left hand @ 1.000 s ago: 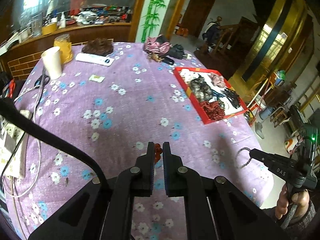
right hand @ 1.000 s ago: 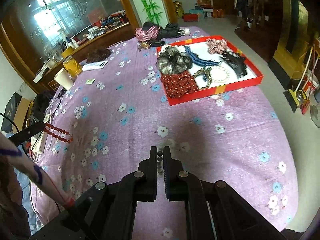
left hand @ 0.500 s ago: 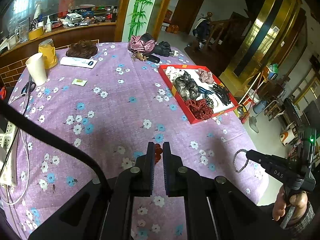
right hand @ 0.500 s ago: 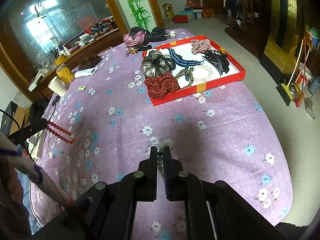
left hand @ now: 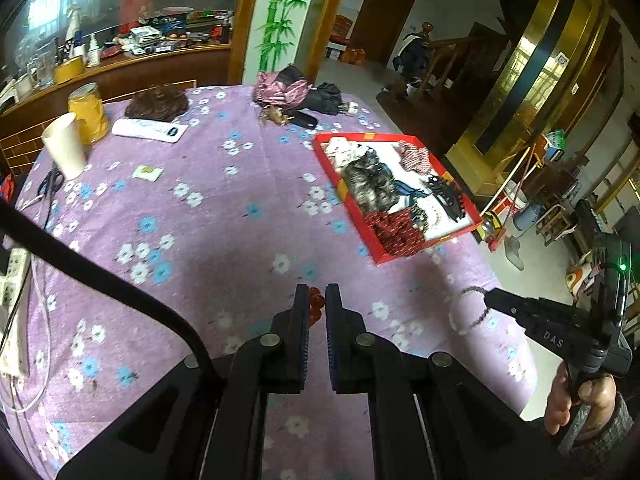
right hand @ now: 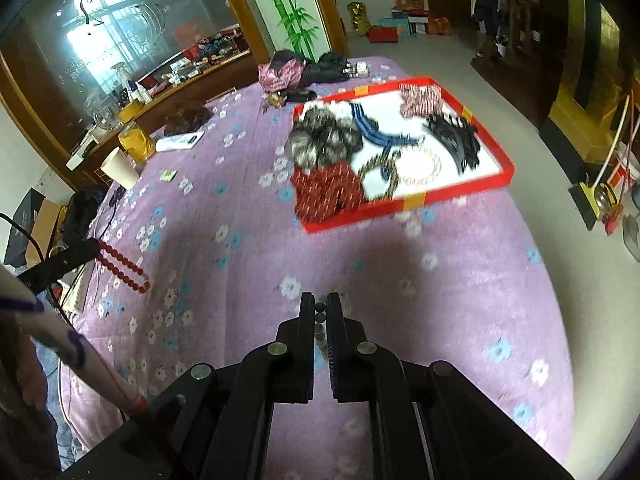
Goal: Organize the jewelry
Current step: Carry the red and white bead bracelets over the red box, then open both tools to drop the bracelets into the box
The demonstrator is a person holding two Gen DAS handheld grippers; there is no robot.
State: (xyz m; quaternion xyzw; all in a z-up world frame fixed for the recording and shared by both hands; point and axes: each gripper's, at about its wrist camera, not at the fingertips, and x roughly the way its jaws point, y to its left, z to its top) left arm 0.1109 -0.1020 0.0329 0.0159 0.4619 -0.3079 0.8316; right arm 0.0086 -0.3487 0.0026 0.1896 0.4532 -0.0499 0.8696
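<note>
The left hand-held gripper [left hand: 316,300] is clamped on a red bead bracelet [right hand: 122,267] – the right hand-held gripper [right hand: 320,310] pinches a dark bead bracelet [left hand: 466,312]; both hang above the bench [left hand: 224,216], well short of the red tray [right hand: 460,190] of accessories

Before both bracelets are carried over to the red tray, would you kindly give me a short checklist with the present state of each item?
1. Left tongs shut on the red bead bracelet: ok.
2. Right tongs shut on the dark bead bracelet: ok.
3. Both bracelets hang clear of the purple tablecloth: ok.
4. Red tray has bare white floor for more pieces: ok, near its middle.
5. Path to the tray free of objects: ok.
6. Grip firm enough for the carry: cannot tell.
</note>
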